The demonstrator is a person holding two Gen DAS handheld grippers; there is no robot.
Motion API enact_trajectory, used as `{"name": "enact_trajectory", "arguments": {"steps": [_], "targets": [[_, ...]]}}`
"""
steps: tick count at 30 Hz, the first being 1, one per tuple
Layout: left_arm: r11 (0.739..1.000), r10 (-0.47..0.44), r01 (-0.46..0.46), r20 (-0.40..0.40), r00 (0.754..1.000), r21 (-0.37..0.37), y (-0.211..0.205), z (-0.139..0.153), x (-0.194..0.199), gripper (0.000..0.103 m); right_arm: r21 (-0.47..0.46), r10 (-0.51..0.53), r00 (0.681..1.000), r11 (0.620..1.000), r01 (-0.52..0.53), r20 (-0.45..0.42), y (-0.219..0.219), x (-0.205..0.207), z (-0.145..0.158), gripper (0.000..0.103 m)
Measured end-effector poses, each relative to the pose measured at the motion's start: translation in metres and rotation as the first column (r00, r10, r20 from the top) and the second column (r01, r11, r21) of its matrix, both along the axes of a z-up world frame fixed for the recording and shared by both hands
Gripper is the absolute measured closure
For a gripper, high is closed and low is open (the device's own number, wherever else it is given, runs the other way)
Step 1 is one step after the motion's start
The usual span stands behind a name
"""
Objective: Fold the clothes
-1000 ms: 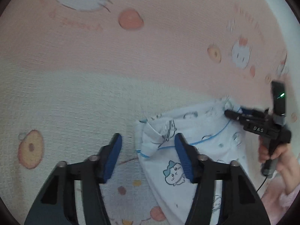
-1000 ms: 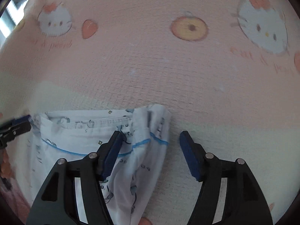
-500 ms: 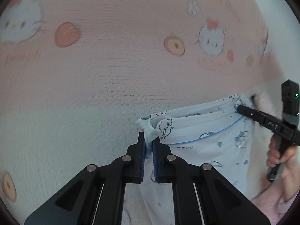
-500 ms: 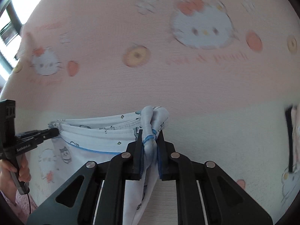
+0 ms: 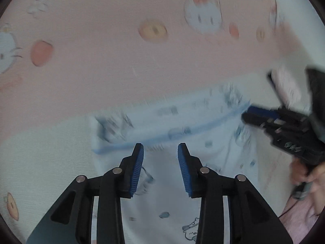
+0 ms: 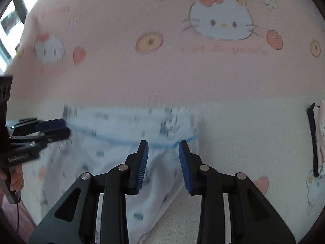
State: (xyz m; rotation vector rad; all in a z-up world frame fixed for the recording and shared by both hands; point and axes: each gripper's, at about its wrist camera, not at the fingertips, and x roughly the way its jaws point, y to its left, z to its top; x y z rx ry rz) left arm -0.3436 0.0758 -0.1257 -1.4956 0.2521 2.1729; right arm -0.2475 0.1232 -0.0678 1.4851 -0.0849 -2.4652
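A light blue garment with small cartoon prints and a blue piping line [image 5: 182, 122] lies spread on the bed sheet [image 5: 121, 71]. My left gripper [image 5: 160, 162] hovers over its left part, jaws opening. The cloth lies under the gap and the pads do not press on it. My right gripper [image 6: 163, 158] stands over the garment [image 6: 121, 126] near its right corner, jaws also opening and gripping nothing. Each gripper shows in the other's view at the garment's far edge: the right gripper [image 5: 249, 113] and the left gripper [image 6: 65, 128]. Both views are motion-blurred.
The pink and cream sheet with cat faces and fruit prints [image 6: 162, 71] fills both views. Another piece of clothing, dark-edged [image 6: 316, 142], lies at the right edge. A person's hand [image 5: 304, 172] holds the right gripper's handle. A window shows at top left [image 6: 12, 16].
Half a second ago both grippers were shut on the bunched top corners of the garment. Now both have let go, their jaws stand apart, and the top edge lies stretched flat.
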Motion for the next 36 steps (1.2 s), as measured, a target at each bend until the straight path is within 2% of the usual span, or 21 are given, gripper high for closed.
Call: {"name": "enact_trajectory", "arguments": {"steps": [1, 3, 4, 7, 8, 9, 11, 15, 17, 20, 22, 24, 26, 30, 33, 36], "targets": [[1.000, 0.006, -0.006, -0.002, 1.000, -0.013, 0.003, -0.004, 0.005, 0.066, 0.001, -0.002, 1.000, 1.000, 0.002, 0.012, 0.000, 0.007, 0.000, 0.071], [0.999, -0.017, 0.016, 0.008, 1.000, 0.030, 0.008, -0.002, 0.014, 0.066, -0.043, -0.032, 0.999, 0.999, 0.033, 0.025, 0.020, 0.019, 0.010, 0.064], [0.999, -0.037, 0.037, 0.001, 0.999, 0.031, 0.016, 0.000, 0.017, 0.066, -0.030, -0.048, 0.999, 0.998, 0.049, 0.023, 0.039, 0.018, 0.018, 0.064], [0.995, -0.096, 0.096, -0.011, 0.995, 0.034, 0.041, 0.006, 0.022, 0.066, 0.134, -0.110, 0.994, 0.985, 0.111, -0.015, 0.075, 0.016, 0.019, 0.064], [0.982, -0.185, 0.185, 0.000, 0.983, 0.047, 0.051, 0.006, 0.022, 0.066, 0.119, -0.123, 0.992, 0.986, 0.121, 0.009, 0.085, 0.013, 0.015, 0.062], [0.975, -0.217, 0.216, 0.007, 0.976, 0.055, 0.064, 0.006, 0.022, 0.066, 0.093, -0.135, 0.990, 0.987, 0.131, 0.038, 0.095, 0.009, 0.011, 0.062], [0.970, -0.237, 0.236, 0.003, 0.972, 0.063, 0.083, 0.005, 0.022, 0.066, -0.032, -0.098, 0.992, 0.994, 0.101, 0.074, 0.099, 0.006, 0.009, 0.062], [0.967, -0.249, 0.249, -0.006, 0.968, 0.061, 0.105, -0.002, 0.024, 0.066, -0.079, -0.011, 0.995, 0.997, 0.019, 0.095, 0.079, 0.004, -0.002, 0.062], [0.978, -0.206, 0.206, -0.001, 0.978, 0.036, 0.102, -0.008, 0.019, 0.066, -0.077, 0.030, 0.994, 0.997, -0.022, 0.102, 0.065, 0.004, -0.007, 0.062], [0.991, -0.137, 0.137, 0.007, 0.991, -0.004, 0.096, -0.018, 0.012, 0.064, -0.024, 0.095, 0.991, 0.995, -0.093, 0.094, 0.036, 0.004, -0.012, 0.062], [0.993, -0.087, 0.083, 0.050, 0.995, 0.080, 0.079, -0.019, 0.004, 0.064, 0.001, 0.132, 0.988, 0.991, -0.133, 0.081, 0.018, 0.003, -0.014, 0.062], [0.991, -0.075, 0.066, 0.069, 0.995, 0.117, 0.071, -0.021, 0.001, 0.064, -0.015, 0.127, 0.990, 0.992, -0.126, 0.069, 0.013, 0.002, -0.013, 0.062], [0.988, -0.099, 0.091, 0.054, 0.994, 0.121, 0.070, -0.023, 0.003, 0.064, -0.039, 0.116, 0.991, 0.993, -0.114, 0.060, 0.011, -0.002, -0.012, 0.062], [0.987, -0.141, 0.140, 0.009, 0.990, 0.077, 0.084, -0.025, 0.012, 0.064, -0.087, 0.094, 0.993, 0.992, -0.088, 0.065, 0.010, -0.015, -0.012, 0.062], [0.987, -0.143, 0.142, 0.001, 0.990, 0.069, 0.096, -0.029, 0.012, 0.064, -0.149, 0.141, 0.984, 0.981, -0.125, 0.106, 0.002, -0.026, -0.015, 0.062], [0.987, -0.145, 0.145, 0.000, 0.989, 0.074, 0.101, -0.032, 0.011, 0.064, -0.059, 0.184, 0.974, 0.982, -0.177, 0.132, -0.018, -0.026, -0.025, 0.062]]}}
